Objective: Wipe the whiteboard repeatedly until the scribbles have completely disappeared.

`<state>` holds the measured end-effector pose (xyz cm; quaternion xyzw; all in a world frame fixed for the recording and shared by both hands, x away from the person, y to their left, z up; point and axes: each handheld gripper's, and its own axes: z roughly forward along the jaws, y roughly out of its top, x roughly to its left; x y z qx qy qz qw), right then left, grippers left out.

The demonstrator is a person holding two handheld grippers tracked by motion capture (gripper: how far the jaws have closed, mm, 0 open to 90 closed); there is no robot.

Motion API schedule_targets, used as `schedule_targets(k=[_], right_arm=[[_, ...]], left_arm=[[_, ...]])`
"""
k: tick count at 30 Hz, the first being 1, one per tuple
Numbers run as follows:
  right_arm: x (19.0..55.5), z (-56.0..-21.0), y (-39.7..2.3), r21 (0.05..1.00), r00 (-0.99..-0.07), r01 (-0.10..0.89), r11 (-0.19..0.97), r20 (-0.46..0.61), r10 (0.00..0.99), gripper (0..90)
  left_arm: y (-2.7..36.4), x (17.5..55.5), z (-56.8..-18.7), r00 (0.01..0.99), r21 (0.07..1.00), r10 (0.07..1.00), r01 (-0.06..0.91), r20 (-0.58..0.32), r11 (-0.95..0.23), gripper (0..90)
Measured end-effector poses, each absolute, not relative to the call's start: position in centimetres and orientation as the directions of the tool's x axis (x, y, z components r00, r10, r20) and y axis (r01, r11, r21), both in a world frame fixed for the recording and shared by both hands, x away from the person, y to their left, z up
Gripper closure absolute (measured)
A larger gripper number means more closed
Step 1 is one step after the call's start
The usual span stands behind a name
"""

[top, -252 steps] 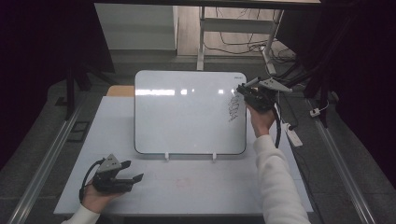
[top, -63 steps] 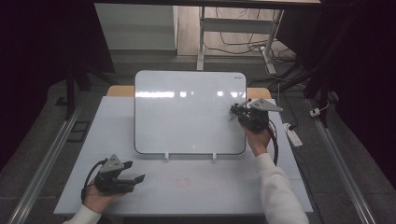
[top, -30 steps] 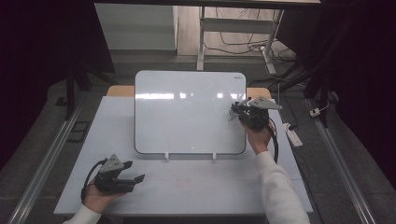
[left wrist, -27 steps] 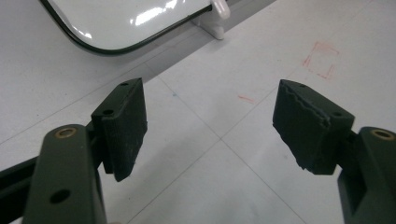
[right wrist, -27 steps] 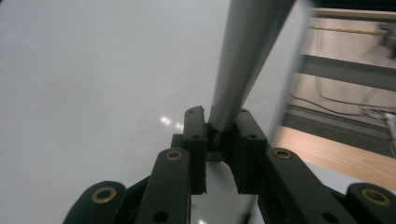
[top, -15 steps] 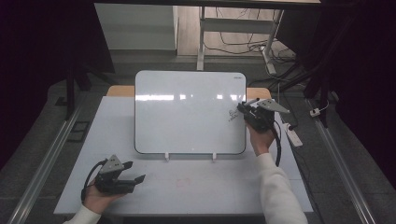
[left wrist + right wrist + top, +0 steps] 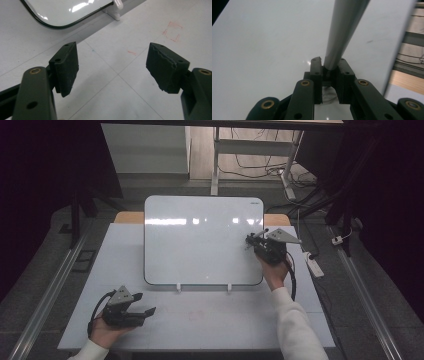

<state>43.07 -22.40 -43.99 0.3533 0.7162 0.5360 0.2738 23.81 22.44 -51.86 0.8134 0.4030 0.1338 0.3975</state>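
Observation:
A white whiteboard [image 7: 200,240] stands propped on the table [image 7: 225,320]. My right gripper [image 7: 250,241] is at the board's right edge, about halfway up, and is shut on a grey marker [image 7: 344,30]. In the right gripper view the jaws [image 7: 329,66] clamp the marker's lower end, with the whiteboard [image 7: 262,50] close behind; the marker's tip is cut off by the frame. My left gripper [image 7: 145,312] lies on the table at the front left. Its pads [image 7: 65,67] stand wide open with nothing between them, and the board's lower corner [image 7: 62,10] shows beyond.
The board rests on two small white feet [image 7: 178,288]. A white power strip [image 7: 314,265] lies off the table's right side. Wooden blocks [image 7: 277,220] sit behind the board. Faint red pen marks [image 7: 172,31] are on the tabletop in front of the board.
Over the past seconds my right gripper came down with the marker from the board's upper right to its mid right edge, then shifted only slightly. The left gripper stayed still.

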Motion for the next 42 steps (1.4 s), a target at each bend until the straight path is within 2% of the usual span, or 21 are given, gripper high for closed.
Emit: schedule_targets(k=[2,3,5,7,11,14,16,18,20,24,27,29,31,33,35,40,42], right_arm=[[43.5,-43.9,-22.9,0.967,-0.579,0.229,0.116,0.039,0.814,77.7],[43.4,-44.0,-22.7,0.966,-0.579,0.226,0.124,0.032,0.814,77.7],[43.0,-44.2,-21.7,0.958,-0.63,0.218,0.186,-0.007,0.776,77.7],[42.9,-44.0,-21.3,0.948,-0.64,0.198,0.248,-0.067,0.766,77.7],[43.4,-43.9,-22.5,0.966,-0.579,0.221,0.137,0.016,0.815,77.7],[42.7,-44.3,-21.2,0.949,-0.641,0.204,0.24,-0.056,0.766,77.7],[42.6,-44.0,-21.1,0.941,-0.638,0.196,0.277,-0.092,0.765,77.7],[42.8,-43.8,-22.0,0.954,-0.588,0.207,0.215,-0.054,0.807,77.7],[42.8,-44.1,-22.2,0.958,-0.586,0.221,0.184,-0.021,0.81,77.7],[41.8,-44.7,-21.3,0.944,-0.636,0.203,0.261,-0.076,0.768,77.7],[42.6,-44.1,-23.0,0.961,-0.557,0.205,0.184,-0.04,0.829,77.8],[43.0,-44.0,-24.0,0.968,-0.536,0.224,0.113,0.025,0.844,77.7],[42.6,-44.3,-23.3,0.964,-0.553,0.219,0.151,-0.005,0.833,77.8],[42.0,-44.9,-22.1,0.955,-0.618,0.226,0.194,-0.014,0.786,77.7],[41.7,-45.0,-21.6,0.946,-0.634,0.201,0.254,-0.072,0.77,77.7],[42.7,-44.4,-23.5,0.965,-0.553,0.225,0.133,0.014,0.833,77.8],[42.1,-44.7,-22.8,0.96,-0.574,0.22,0.174,-0.017,0.819,77.7]], left_arm=[[22.4,23.7,-51.8,0.64,0.758,0.761,0.545,-0.102,-0.357,26.8],[22.5,23.7,-51.7,0.639,0.76,0.763,0.545,-0.102,-0.354,26.8],[22.5,23.8,-51.8,0.635,0.758,0.765,0.55,-0.106,-0.352,26.8],[22.5,23.9,-51.9,0.635,0.753,0.765,0.554,-0.108,-0.354,26.8],[22.4,23.7,-51.8,0.641,0.757,0.761,0.545,-0.1,-0.36,26.8],[22.5,23.9,-51.9,0.637,0.757,0.764,0.55,-0.106,-0.353,26.8],[22.4,23.9,-51.9,0.636,0.752,0.764,0.553,-0.105,-0.357,26.8],[22.4,23.8,-51.9,0.64,0.754,0.762,0.549,-0.102,-0.36,26.8],[22.4,23.7,-51.8,0.64,0.759,0.762,0.545,-0.102,-0.356,26.8],[22.4,24.0,-51.9,0.636,0.752,0.765,0.554,-0.105,-0.358,26.8],[22.3,23.8,-51.9,0.641,0.753,0.761,0.549,-0.101,-0.363,26.7],[22.3,23.7,-51.8,0.64,0.758,0.762,0.546,-0.102,-0.357,26.7],[22.4,23.8,-51.8,0.636,0.757,0.764,0.55,-0.106,-0.352,26.7],[22.4,24.0,-51.9,0.634,0.752,0.766,0.555,-0.107,-0.355,26.8],[22.3,24.0,-51.9,0.639,0.75,0.762,0.553,-0.103,-0.362,26.7],[22.3,23.7,-51.8,0.639,0.757,0.763,0.547,-0.103,-0.356,26.7],[22.3,23.8,-51.8,0.637,0.755,0.763,0.55,-0.105,-0.356,26.7]])
